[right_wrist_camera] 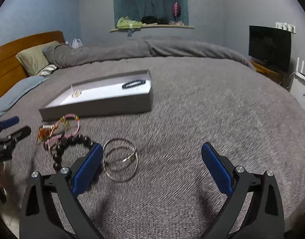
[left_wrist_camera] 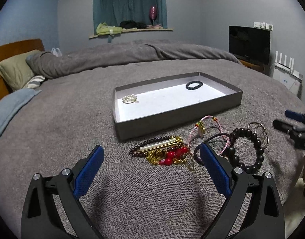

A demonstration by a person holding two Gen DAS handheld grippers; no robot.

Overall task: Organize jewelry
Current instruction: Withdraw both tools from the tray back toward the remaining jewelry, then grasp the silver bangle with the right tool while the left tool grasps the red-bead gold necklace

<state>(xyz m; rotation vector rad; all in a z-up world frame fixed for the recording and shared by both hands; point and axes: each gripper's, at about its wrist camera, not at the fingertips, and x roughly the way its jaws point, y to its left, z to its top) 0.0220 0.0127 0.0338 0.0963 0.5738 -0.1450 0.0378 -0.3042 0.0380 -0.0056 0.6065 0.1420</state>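
Tangled jewelry [left_wrist_camera: 184, 149] beside tray [left_wrist_camera: 172, 123]

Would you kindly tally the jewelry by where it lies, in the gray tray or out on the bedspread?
In the gray tray: 2, a pearl bracelet and a dark bracelet.
On the bedspread: a tangled pile with at least 6 pieces; the exact count is unclear.
Total: at least 8.

A home bedroom: wide grey-blanketed bed [left_wrist_camera: 152, 69] ahead of the grippers, wooden headboard [left_wrist_camera: 5, 59] far left, black television [left_wrist_camera: 249, 43] far right

2 low wrist views, shared tray [left_wrist_camera: 178, 115]
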